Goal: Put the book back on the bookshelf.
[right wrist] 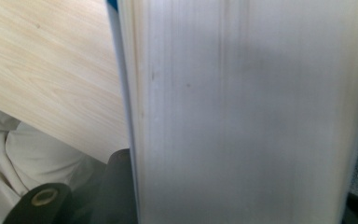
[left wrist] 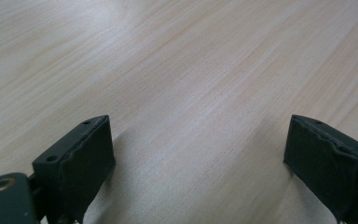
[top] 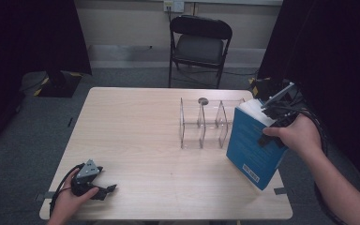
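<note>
Nearest the person, the left gripper (top: 104, 190) rests on the front left corner of the counter (top: 140, 136), held low in the left hand (top: 70, 201); the left gripper view shows its jaws standing wide apart over bare wood with nothing between them. Across on the right side, the right gripper (top: 273, 125) is clamped on a thick blue book (top: 249, 147) — in the right gripper view the pale page block fills the space between the jaws, so the grip runs across the book's thickness. The book is tilted, its lower corner down near the counter's front right edge and its top leaning up and back toward the right hand (top: 296, 136), which comes in from the right with the forearm angled upward and the wrist cocked over the book's upper edge. The relation that matters: the clear divider rack (top: 206, 123) stands just to the left of the book and a little farther back, its slots running front to back, while the book's long axis slants across them. I judge that the book must be brought upright and lined up with a slot — the right hand is the near one, the left well apart. Beyond the counter stands a dark folding chair (top: 199, 44)
</note>
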Demonstrator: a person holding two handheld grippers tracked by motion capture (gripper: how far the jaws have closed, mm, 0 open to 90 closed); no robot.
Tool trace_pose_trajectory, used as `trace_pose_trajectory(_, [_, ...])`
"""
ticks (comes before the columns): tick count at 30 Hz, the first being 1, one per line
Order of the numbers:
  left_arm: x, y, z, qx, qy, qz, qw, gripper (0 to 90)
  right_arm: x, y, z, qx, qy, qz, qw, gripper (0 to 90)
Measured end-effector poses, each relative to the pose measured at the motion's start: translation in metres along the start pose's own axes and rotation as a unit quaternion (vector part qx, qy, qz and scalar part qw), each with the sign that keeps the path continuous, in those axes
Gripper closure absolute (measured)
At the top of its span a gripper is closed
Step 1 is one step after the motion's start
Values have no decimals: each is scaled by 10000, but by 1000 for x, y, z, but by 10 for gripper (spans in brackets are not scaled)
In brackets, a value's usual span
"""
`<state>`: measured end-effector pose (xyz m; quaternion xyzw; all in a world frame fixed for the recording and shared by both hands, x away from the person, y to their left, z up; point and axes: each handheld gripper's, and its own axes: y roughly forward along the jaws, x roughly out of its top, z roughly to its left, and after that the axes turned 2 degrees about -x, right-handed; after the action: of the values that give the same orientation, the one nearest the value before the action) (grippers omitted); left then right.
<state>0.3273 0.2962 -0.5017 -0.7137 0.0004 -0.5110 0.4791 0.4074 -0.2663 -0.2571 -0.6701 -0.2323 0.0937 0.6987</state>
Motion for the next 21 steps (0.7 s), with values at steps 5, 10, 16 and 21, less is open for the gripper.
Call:
trace_pose_trajectory(5, [0,0,0,-1,1,0,10000,74,8,1,-2,26,81,-28,10000,615])
trace_pose_trajectory(10, [0,0,0,-1,1,0,10000,74,15,2,-6,-41,174,-43,9998,615])
trace_pose_trajectory(16, [0,0,0,0,1,1,10000,74,22,6,-11,-104,301,-25,9995,615])
trace_pose_trajectory(21, [0,0,0,3,0,1,10000,74,27,8,-11,-108,330,-40,9994,615])
